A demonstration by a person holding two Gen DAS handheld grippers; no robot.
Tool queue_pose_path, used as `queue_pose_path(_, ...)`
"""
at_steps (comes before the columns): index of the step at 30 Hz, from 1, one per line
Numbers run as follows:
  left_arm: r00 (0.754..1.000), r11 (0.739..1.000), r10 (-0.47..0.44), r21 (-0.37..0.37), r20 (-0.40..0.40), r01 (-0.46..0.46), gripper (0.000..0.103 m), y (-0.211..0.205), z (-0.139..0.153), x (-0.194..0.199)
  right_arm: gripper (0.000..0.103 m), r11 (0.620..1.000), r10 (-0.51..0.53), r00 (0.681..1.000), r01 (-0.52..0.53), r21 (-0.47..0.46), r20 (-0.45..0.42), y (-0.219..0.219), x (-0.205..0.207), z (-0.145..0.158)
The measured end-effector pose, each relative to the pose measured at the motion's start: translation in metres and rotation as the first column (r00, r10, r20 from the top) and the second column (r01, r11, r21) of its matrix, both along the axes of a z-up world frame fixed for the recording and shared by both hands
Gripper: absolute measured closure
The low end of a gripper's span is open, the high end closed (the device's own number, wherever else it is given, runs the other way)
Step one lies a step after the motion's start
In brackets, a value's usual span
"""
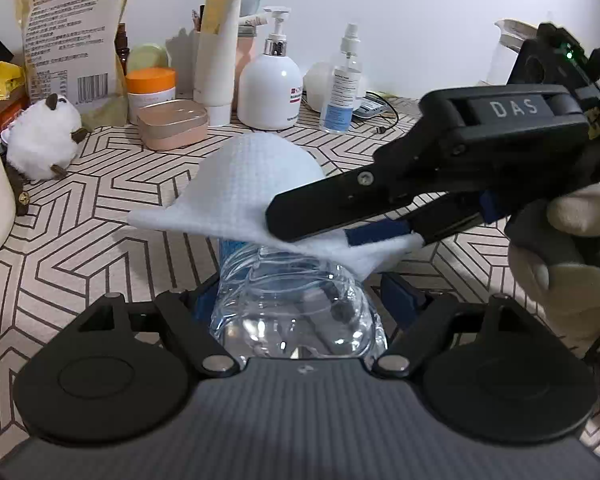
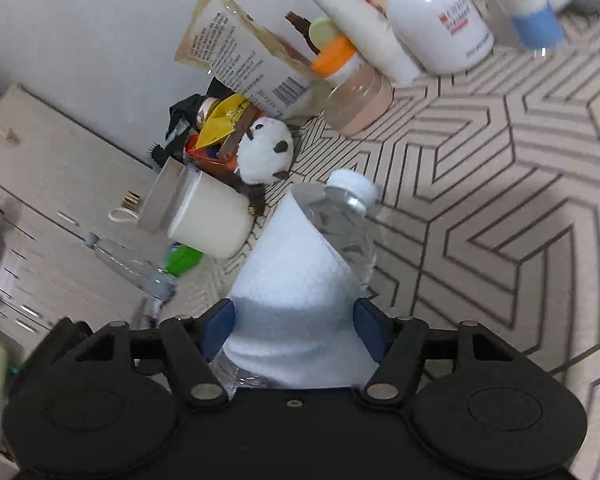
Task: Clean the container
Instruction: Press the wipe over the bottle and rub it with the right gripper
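A clear plastic water bottle [image 1: 296, 300] with a white cap [image 2: 350, 184] is held between the fingers of my left gripper [image 1: 300, 300], which is shut on its lower body. A white cloth wipe [image 1: 256, 184] is draped over the bottle's upper part. My right gripper [image 1: 340, 224] comes in from the right and is shut on the wipe, pressing it around the bottle. In the right wrist view the wipe [image 2: 296, 280] fills the gap of the right gripper [image 2: 294, 332], and the bottle's neck sticks out beyond it.
The table has a patterned beige mat [image 1: 100, 216]. Along the back stand a pump bottle [image 1: 270, 84], a spray bottle [image 1: 344, 84], a tube [image 1: 218, 44], an orange-lidded jar [image 1: 151, 88], a pink case [image 1: 172, 124] and a printed bag [image 1: 74, 36]. A plush toy [image 1: 44, 140] and a cream cup [image 2: 212, 220] are at the left.
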State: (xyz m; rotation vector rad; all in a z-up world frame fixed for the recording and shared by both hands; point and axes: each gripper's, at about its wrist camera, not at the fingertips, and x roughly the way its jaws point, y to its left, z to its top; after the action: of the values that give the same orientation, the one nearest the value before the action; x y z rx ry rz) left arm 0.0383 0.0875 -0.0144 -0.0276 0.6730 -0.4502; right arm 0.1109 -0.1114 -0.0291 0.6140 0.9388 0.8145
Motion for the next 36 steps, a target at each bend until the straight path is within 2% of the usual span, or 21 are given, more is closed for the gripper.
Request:
queue_pose_path(3,1.0,1.0,0.009,-0.016,-0.001,-0.009,0.023,0.003,0.0,0.0,0.033,1.0,0.001,1.0,-0.001,-0.023,0.03,0.006,-0.006,0.005)
queue_pose_path(5,1.0,0.999,0.012,-0.037,-0.004,-0.012,0.024,0.007,0.0,0.001,0.037,0.998,0.026,0.997,-0.022,-0.056,0.075,0.011,-0.011,0.012)
queue_pose_path(10,1.0,0.997,0.017,-0.072,-0.008,-0.018,0.024,0.015,-0.001,0.004,0.053,0.983,0.089,0.975,-0.054,-0.174,0.201,0.019,-0.027,0.034)
queue_pose_path(12,1.0,0.997,0.017,-0.073,-0.009,-0.017,0.024,0.016,-0.001,0.004,0.051,0.968,0.13,0.957,-0.067,-0.241,0.257,0.022,-0.033,0.042)
queue_pose_path(14,1.0,0.997,0.015,-0.071,-0.009,-0.016,0.024,0.017,-0.001,0.004,0.045,0.953,0.157,0.947,-0.07,-0.296,0.282,0.018,-0.035,0.046)
queue_pose_path(15,1.0,0.998,0.014,-0.068,-0.009,-0.014,0.024,0.016,-0.001,0.004,0.038,0.955,0.127,0.954,-0.044,-0.293,0.271,0.012,-0.032,0.046)
queue_pose_path(18,1.0,0.998,0.012,-0.061,-0.008,-0.013,0.024,0.015,-0.002,0.005,0.036,0.971,0.035,0.975,0.019,-0.24,0.221,-0.007,-0.022,0.043)
queue_pose_path(21,1.0,0.999,0.015,-0.052,-0.005,-0.015,0.025,0.015,-0.002,0.003,0.035,0.991,-0.038,0.988,0.057,-0.121,0.15,-0.024,-0.014,0.037)
queue_pose_path(23,1.0,0.999,0.025,-0.046,-0.001,-0.025,0.028,0.015,-0.002,0.002,0.036,0.999,-0.048,0.992,0.05,-0.012,0.114,-0.031,-0.01,0.033)
queue_pose_path(24,1.0,0.999,0.03,-0.045,0.0,-0.03,0.029,0.015,-0.002,0.002,0.041,0.999,-0.041,0.994,0.039,0.025,0.097,-0.032,-0.008,0.03)
queue_pose_path(25,0.999,0.998,0.033,-0.046,0.001,-0.033,0.031,0.016,-0.002,0.002,0.056,0.999,-0.03,0.996,0.026,0.039,0.083,-0.029,-0.007,0.027)
queue_pose_path(27,0.999,0.998,0.036,-0.056,-0.001,-0.036,0.034,0.017,-0.002,0.002,0.069,0.999,0.009,0.997,-0.011,0.033,0.07,-0.019,-0.006,0.022)
queue_pose_path(28,0.999,0.997,0.037,-0.061,-0.002,-0.037,0.034,0.018,-0.002,0.001,0.073,1.0,0.01,0.995,-0.012,0.02,0.097,-0.015,-0.008,0.023)
queue_pose_path(31,0.999,0.997,0.041,-0.072,-0.003,-0.041,0.034,0.02,-0.002,0.001,0.075,0.999,0.008,0.989,-0.002,-0.037,0.149,-0.01,-0.013,0.028)
queue_pose_path(34,0.999,0.997,0.04,-0.07,-0.003,-0.04,0.034,0.021,-0.002,0.002,0.072,0.995,-0.035,0.983,0.051,-0.087,0.181,-0.009,-0.012,0.029)
queue_pose_path(35,0.999,0.997,0.039,-0.069,-0.003,-0.039,0.034,0.021,-0.002,0.002,0.068,0.993,-0.047,0.982,0.065,-0.095,0.18,-0.01,-0.01,0.027)
queue_pose_path(36,0.999,0.997,0.037,-0.068,-0.002,-0.037,0.034,0.02,-0.001,0.002,0.056,0.991,-0.06,0.982,0.079,-0.104,0.18,-0.011,-0.007,0.025)
